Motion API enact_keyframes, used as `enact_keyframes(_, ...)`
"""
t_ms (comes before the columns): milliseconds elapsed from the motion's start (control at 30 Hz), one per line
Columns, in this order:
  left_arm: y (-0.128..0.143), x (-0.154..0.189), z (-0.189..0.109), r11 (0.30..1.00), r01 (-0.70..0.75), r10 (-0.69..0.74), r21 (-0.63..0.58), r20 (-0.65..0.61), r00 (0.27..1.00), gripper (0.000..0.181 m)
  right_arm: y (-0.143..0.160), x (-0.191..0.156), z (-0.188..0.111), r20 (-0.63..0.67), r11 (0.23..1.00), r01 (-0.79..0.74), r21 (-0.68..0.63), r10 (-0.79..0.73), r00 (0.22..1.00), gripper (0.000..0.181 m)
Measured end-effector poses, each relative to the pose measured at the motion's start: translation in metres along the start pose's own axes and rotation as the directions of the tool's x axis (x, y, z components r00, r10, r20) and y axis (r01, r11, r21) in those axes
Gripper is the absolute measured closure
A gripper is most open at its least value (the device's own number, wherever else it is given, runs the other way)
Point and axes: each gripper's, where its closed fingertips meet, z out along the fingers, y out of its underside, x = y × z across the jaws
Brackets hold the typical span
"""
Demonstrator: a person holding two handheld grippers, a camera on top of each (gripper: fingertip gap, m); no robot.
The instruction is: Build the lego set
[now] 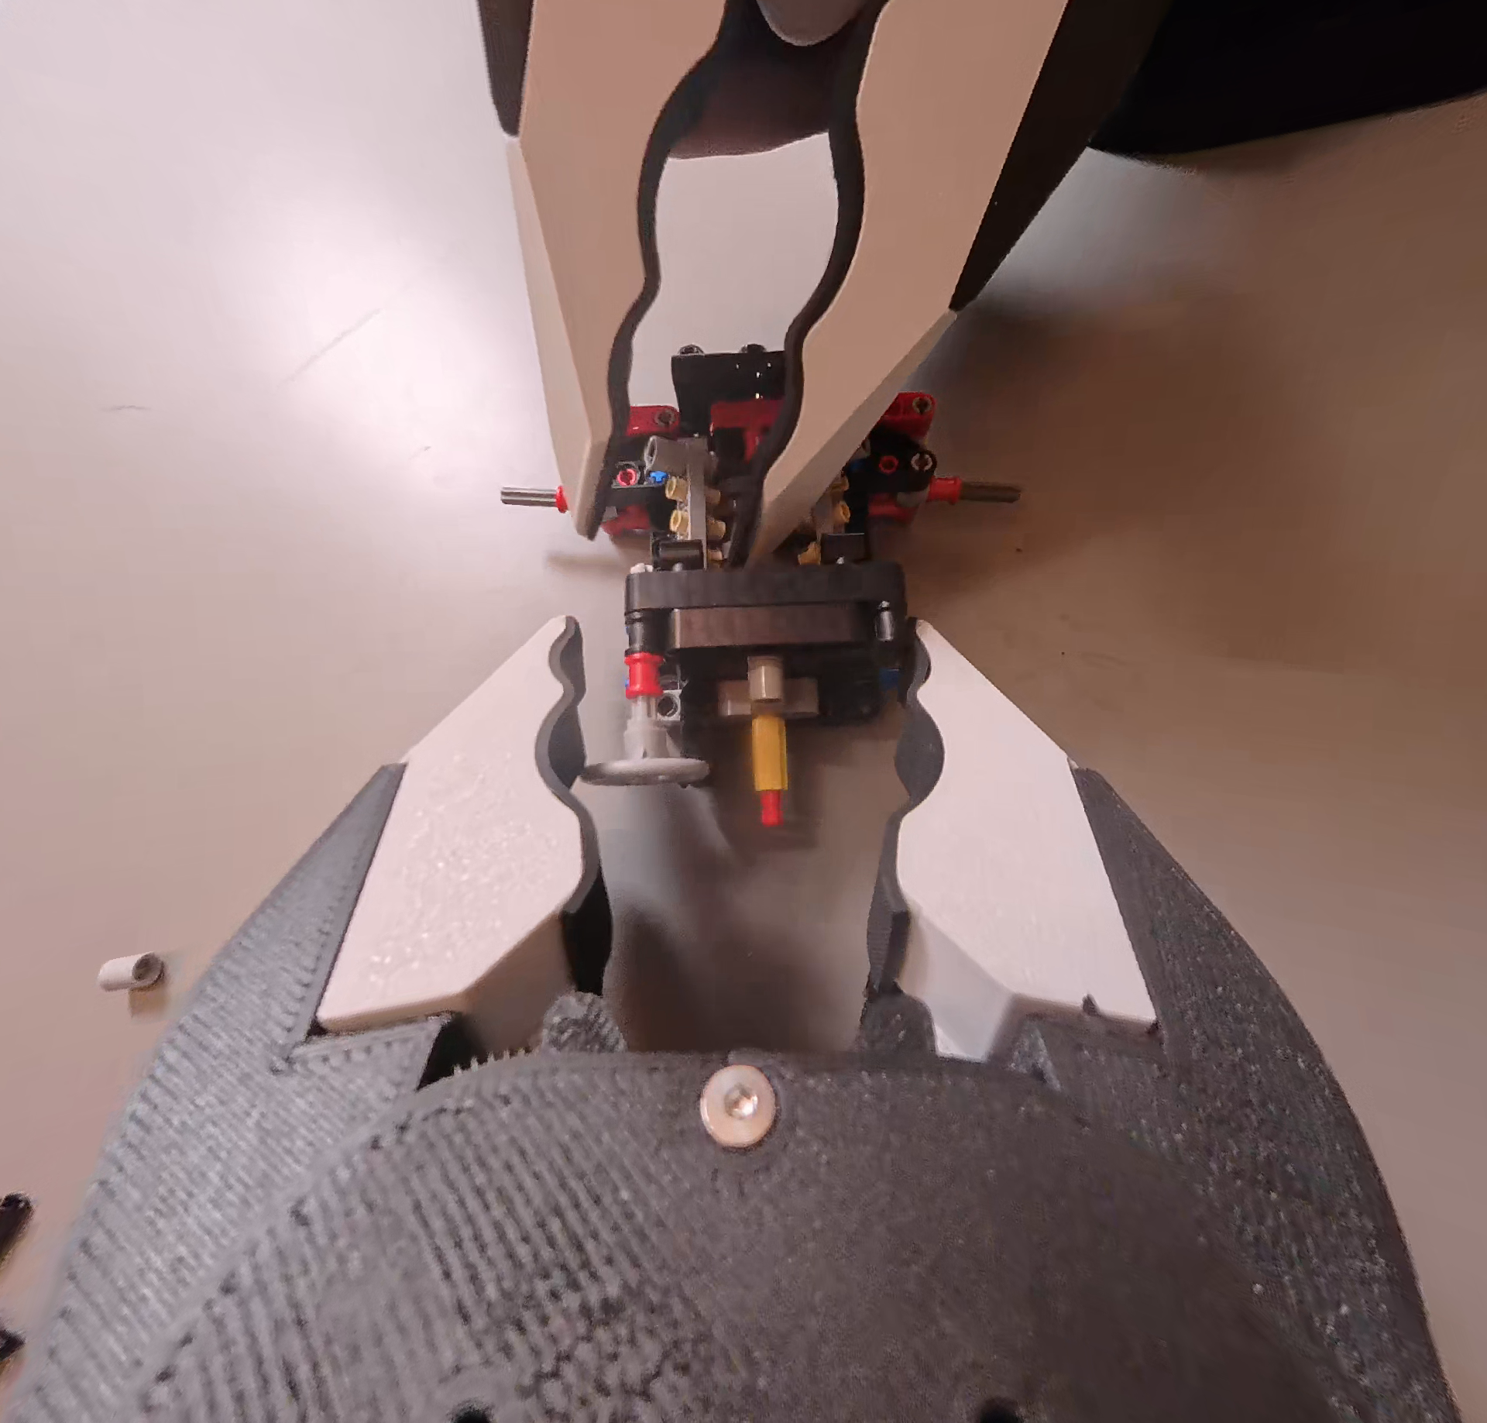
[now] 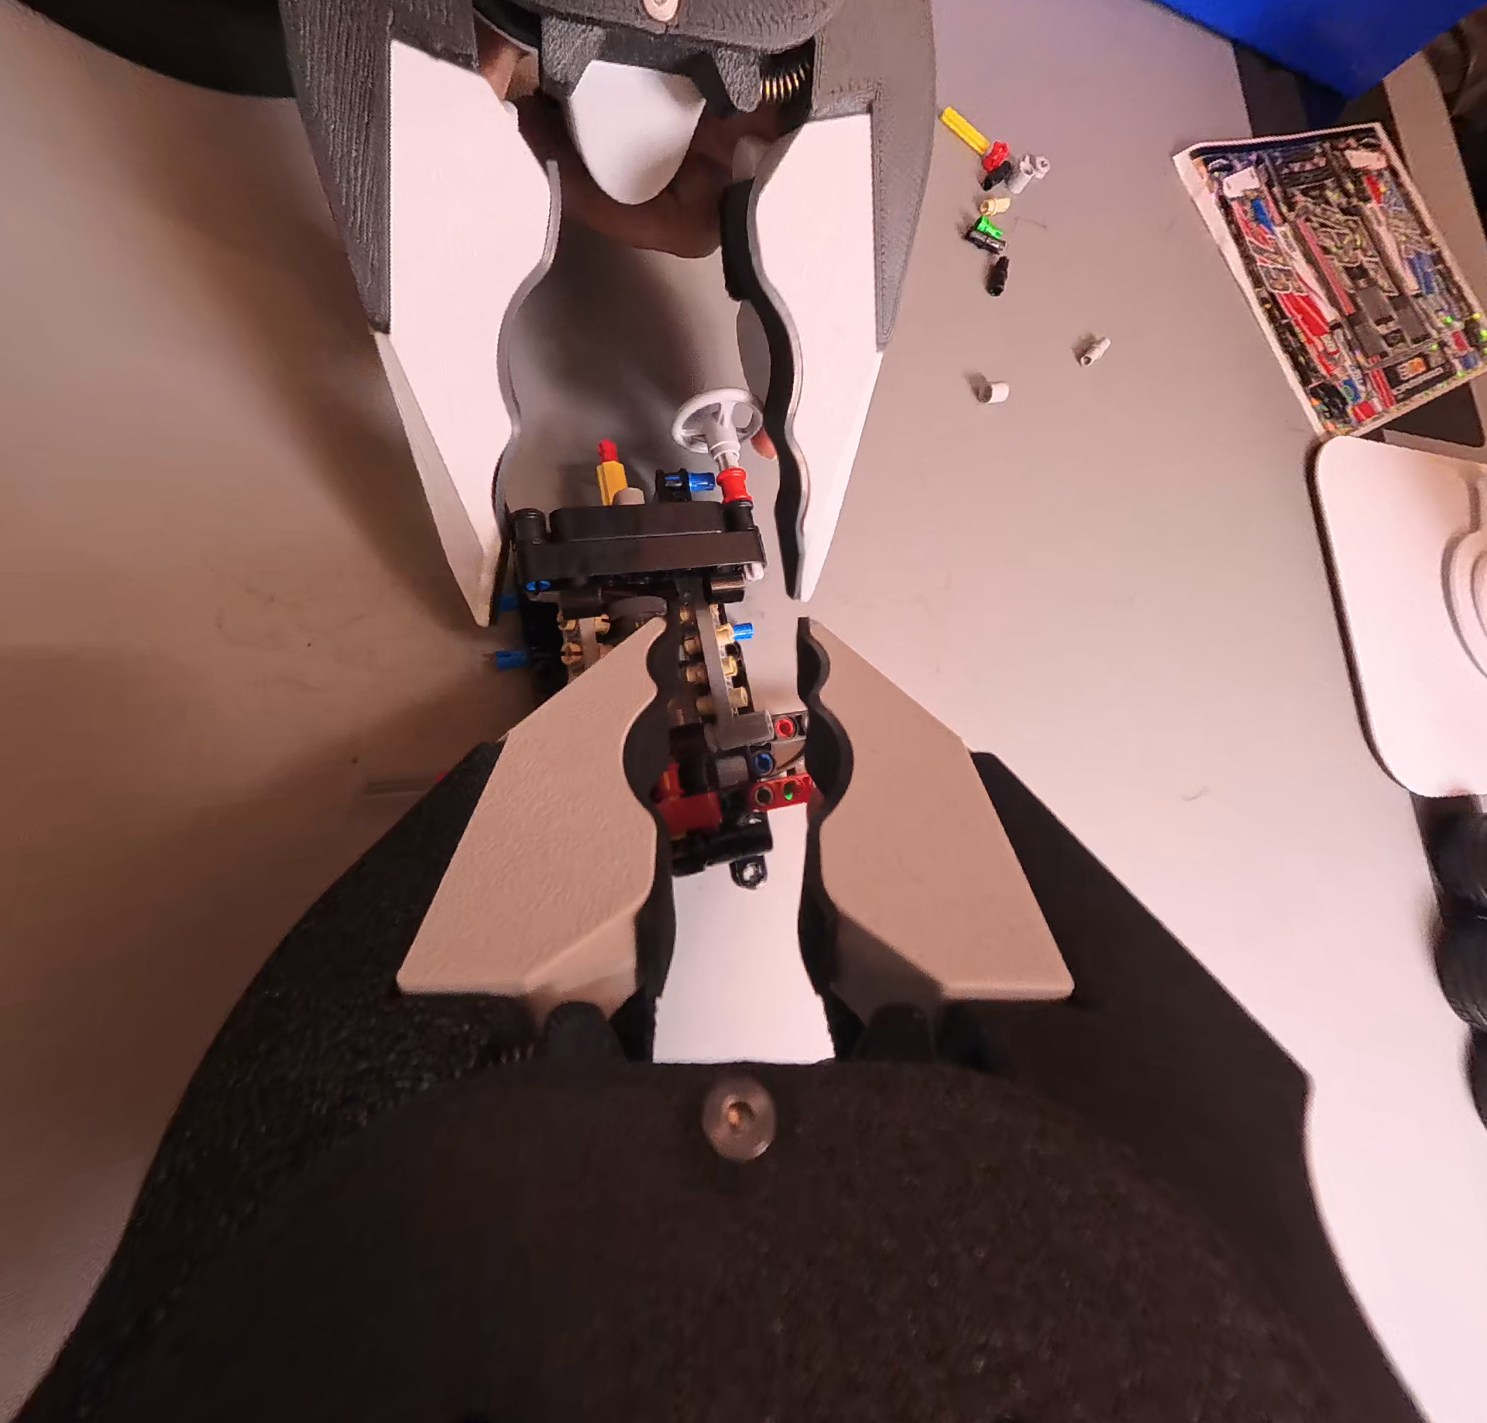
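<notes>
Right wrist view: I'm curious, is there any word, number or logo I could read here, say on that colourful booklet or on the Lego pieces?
Colourful booklet: it has print on it, but it is too small and blurred to read.
Lego model: no writing can be seen on it.
No text is readable in either view.

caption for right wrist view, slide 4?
Both grippers bracket the lego chassis on the table.
</notes>
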Motion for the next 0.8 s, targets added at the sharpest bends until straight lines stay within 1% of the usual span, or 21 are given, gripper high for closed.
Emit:
enact_keyframes(200,0.000,0.006,0.003,1.000,-0.006,0.005,-0.003,-0.039,0.999,0.112,0.000,0.002,0.002,-0.003,0.999,0.022,-0.024,-0.022,1.000,0.153)
enact_keyframes(300,0.000,0.009,0.004,1.000,-0.002,0.002,-0.003,-0.053,0.999,0.116,-0.002,0.003,0.003,-0.028,0.999,0.039,-0.019,-0.039,0.999,0.155)
enact_keyframes(433,0.002,0.009,0.004,1.000,-0.004,0.004,-0.009,-0.050,0.999,0.116,-0.003,0.003,0.002,-0.042,0.999,0.033,-0.002,-0.033,0.999,0.157)
enact_keyframes(633,0.003,0.005,-0.001,1.000,-0.009,0.009,-0.016,-0.029,1.000,0.114,-0.004,-0.001,0.001,0.038,1.000,-0.001,0.022,0.000,0.999,0.154)
enact_keyframes(800,0.006,0.002,-0.009,0.999,-0.007,0.006,-0.038,-0.021,1.000,0.110,-0.006,0.003,0.005,0.036,1.000,-0.003,0.021,0.003,0.999,0.154)
